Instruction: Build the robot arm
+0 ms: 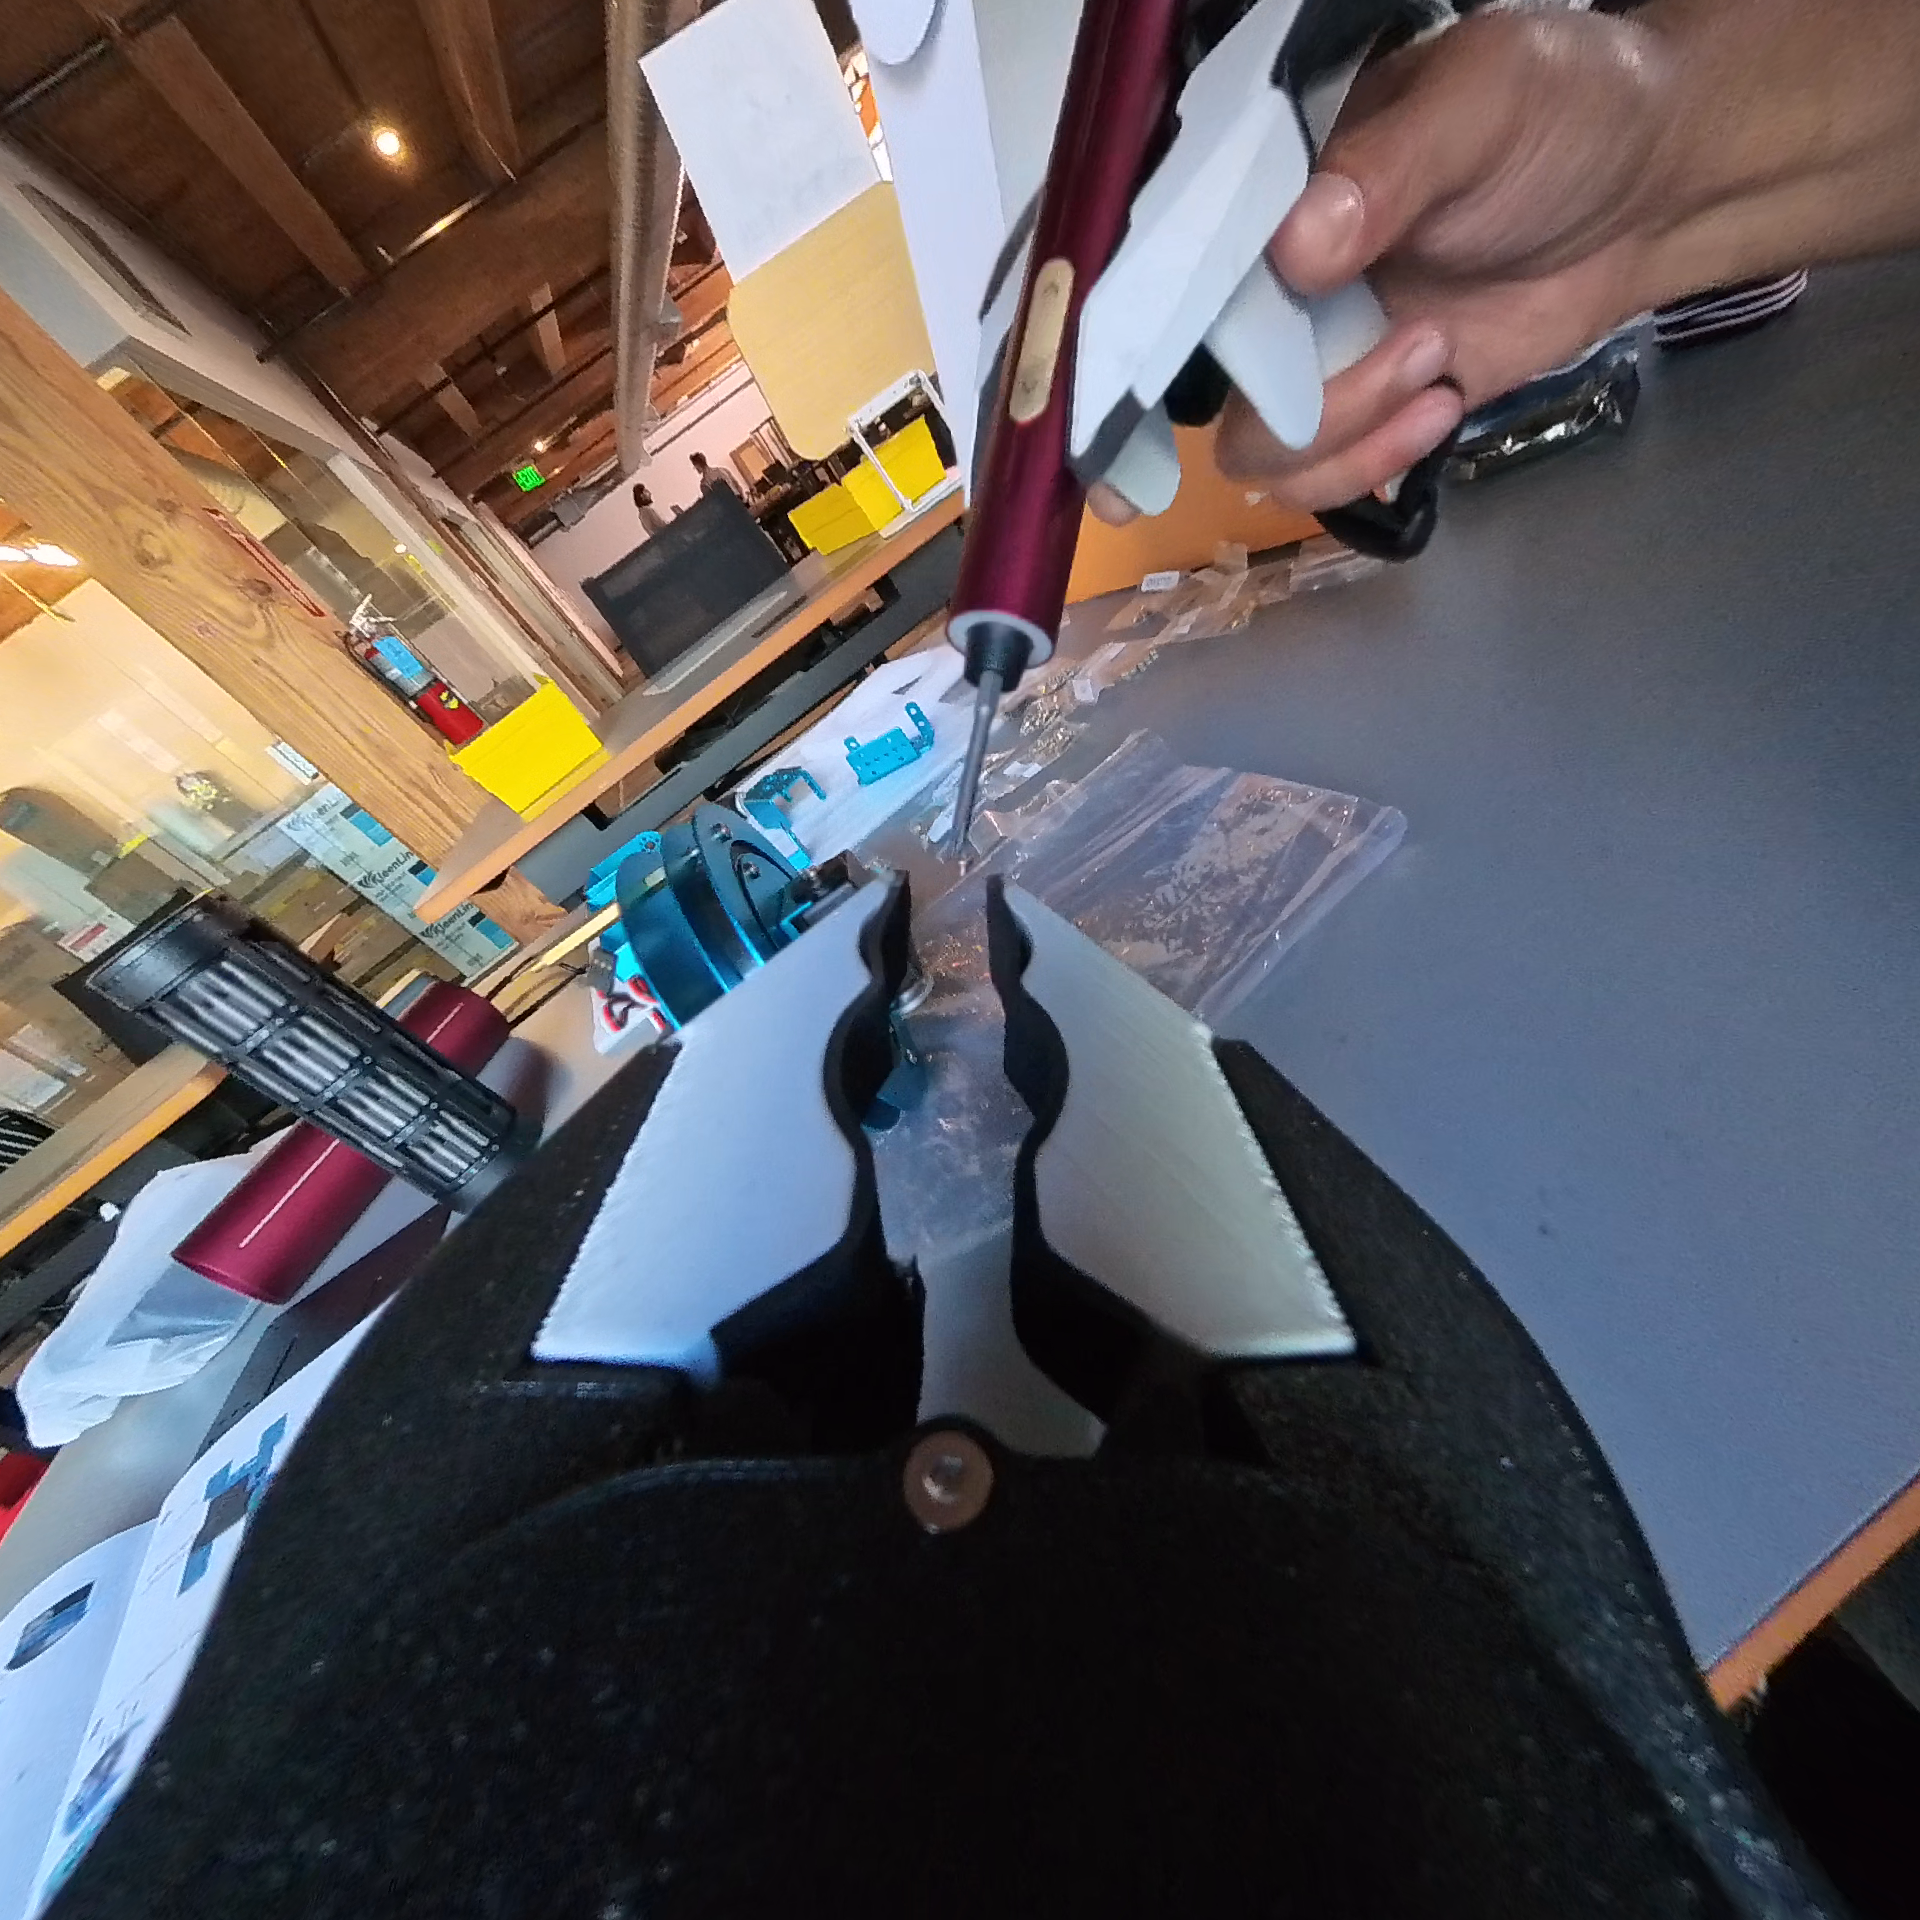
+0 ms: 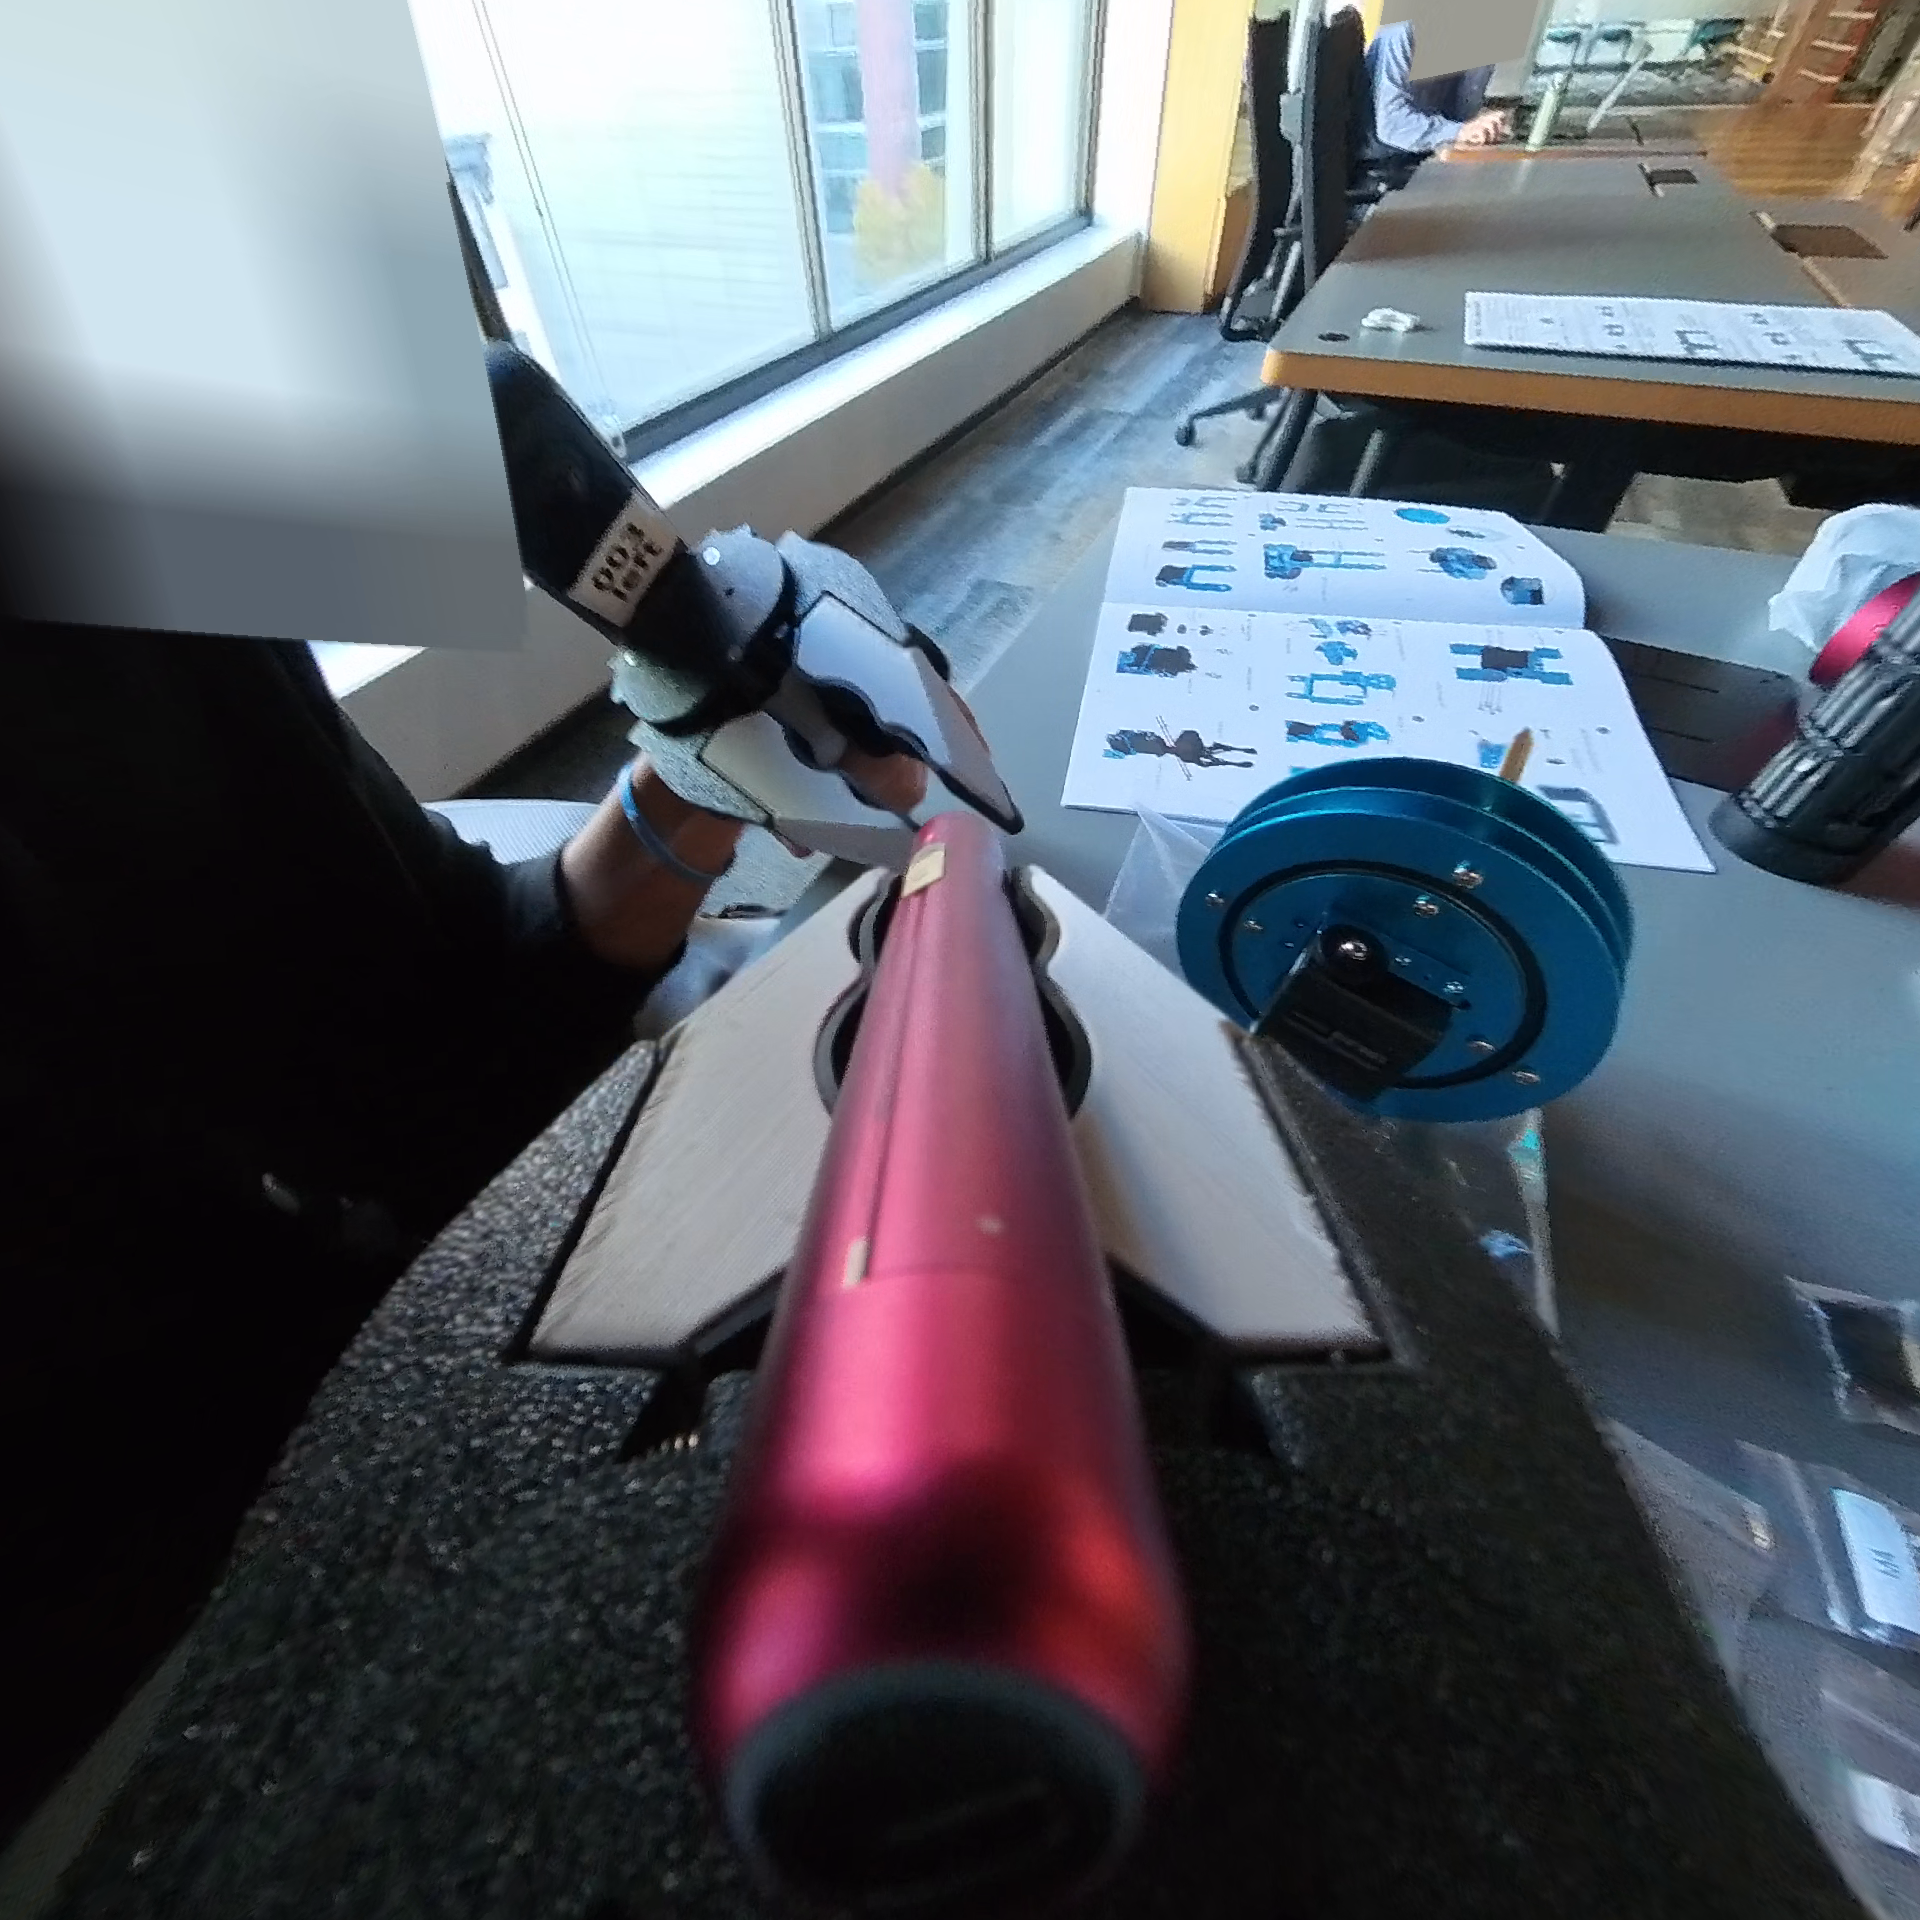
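My right gripper (image 2: 956,883) is shut on a dark red electric screwdriver (image 2: 935,1299), which runs forward between its fingers. In the left wrist view the right gripper (image 1: 1060,416) and a hand hold the screwdriver (image 1: 1023,395) tilted, bit down. The bit's tip touches a small screw (image 1: 962,862) on a clear plastic bag (image 1: 1195,894). My left gripper (image 1: 948,888) is just short of that screw, jaws a narrow gap apart with nothing between them. It also shows in the right wrist view (image 2: 956,828). A blue wheel with a black servo (image 1: 707,925) (image 2: 1434,935) stands to its left.
A black bit rack (image 1: 301,1039) (image 2: 1839,748) and a red case (image 1: 332,1153) lie at the left. An open picture booklet (image 2: 1351,665) lies beyond the wheel. Blue brackets (image 1: 888,748) and small bags of hardware (image 1: 1174,623) sit farther back. The table's orange edge (image 1: 1818,1558) is near right. The tips of one gripper are about 7 centimetres away from the tips of the other.
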### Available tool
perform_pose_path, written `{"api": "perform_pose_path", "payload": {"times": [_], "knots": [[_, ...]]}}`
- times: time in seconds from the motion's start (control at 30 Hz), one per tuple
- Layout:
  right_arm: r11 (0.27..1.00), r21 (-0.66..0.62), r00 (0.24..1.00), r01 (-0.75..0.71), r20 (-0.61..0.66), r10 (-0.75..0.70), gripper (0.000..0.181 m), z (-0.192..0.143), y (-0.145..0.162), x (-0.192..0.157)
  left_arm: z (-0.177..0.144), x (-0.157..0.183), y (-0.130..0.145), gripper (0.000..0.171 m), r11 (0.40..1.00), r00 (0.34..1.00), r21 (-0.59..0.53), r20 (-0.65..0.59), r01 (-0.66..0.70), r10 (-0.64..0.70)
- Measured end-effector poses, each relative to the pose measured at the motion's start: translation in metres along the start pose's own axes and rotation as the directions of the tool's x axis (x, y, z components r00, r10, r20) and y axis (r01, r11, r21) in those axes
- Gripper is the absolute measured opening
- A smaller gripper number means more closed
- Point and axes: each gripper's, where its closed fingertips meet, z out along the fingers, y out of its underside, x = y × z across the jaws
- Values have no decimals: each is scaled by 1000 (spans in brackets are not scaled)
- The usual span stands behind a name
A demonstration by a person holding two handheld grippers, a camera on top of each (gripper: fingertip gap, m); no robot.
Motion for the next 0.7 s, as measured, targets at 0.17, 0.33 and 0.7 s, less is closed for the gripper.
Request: {"api": "perform_pose_path", "payload": {"times": [0.17, 0.33, 0.7], "knots": [[997, 41, 998, -58, 36, 56, 22, -1, -3, 0, 0, 1, -7, 10, 998, 1000, 65, -16, 26, -25], [991, 70, 990, -116, 83, 111, 24, -4, -6, -1, -5, -1, -17, 3, 993, 1000, 117, -9, 26, -25], [999, 41, 999, -31, 36, 30, 23, -3, -10, -5, -4, 4, -14, 2, 996, 1000, 89, -30, -2, 4]]}}
